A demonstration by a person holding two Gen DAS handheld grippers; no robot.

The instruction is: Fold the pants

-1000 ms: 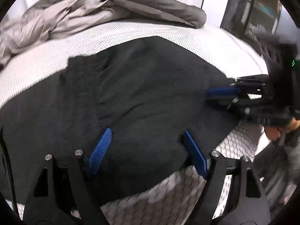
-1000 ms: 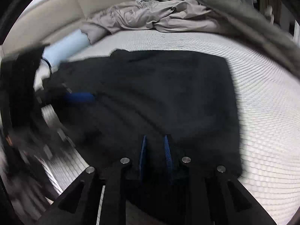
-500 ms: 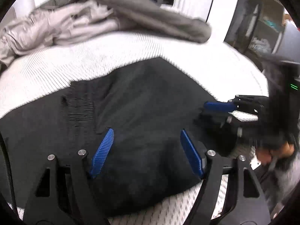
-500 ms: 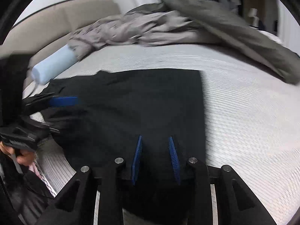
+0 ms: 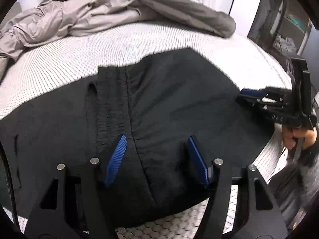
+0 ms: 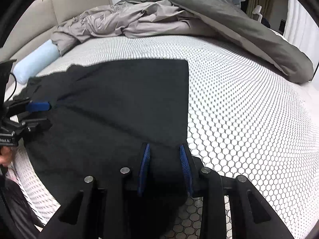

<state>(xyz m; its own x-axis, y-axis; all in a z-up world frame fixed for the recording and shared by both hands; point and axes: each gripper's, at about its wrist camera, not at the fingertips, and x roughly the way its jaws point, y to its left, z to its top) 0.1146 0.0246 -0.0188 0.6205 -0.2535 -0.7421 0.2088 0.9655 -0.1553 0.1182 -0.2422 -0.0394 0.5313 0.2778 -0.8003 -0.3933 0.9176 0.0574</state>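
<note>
A pair of black pants (image 5: 159, 103) lies spread flat on a bed, on a white mattress cover (image 6: 239, 103) printed with a small honeycomb pattern. The pants sit at the near edge of the mattress, folded into a broad dark shape with one straight side edge and a square far corner, seen from the right wrist camera (image 6: 119, 99). A gathered waistband and a stitched seam run across the cloth in the left wrist view. The left gripper (image 5: 157, 159) hovers low over the pants close to the near edge of the mattress, its two blue ribbed fingers (image 5: 116, 159) spread wide apart with nothing between them and the seam passing beneath the gap. The right gripper (image 6: 164, 167) is over the near straight-edged corner of the pants, its blue fingers (image 6: 144, 165) parted by a moderate gap; black cloth lies under and between them, but they are not clamped on it. Each gripper appears in the other's camera: the right one at the right side of the pants (image 5: 257, 97), with the person's hand (image 5: 293, 137) behind it, and the left one at the left side (image 6: 35, 107). Toward the far edge of the mattress, a crumpled grey duvet (image 6: 179, 16) is heaped well apart from the pants. A pale blue bolster (image 6: 33, 63) lies at the far left corner, near a beige padded headboard (image 6: 59, 10).
</note>
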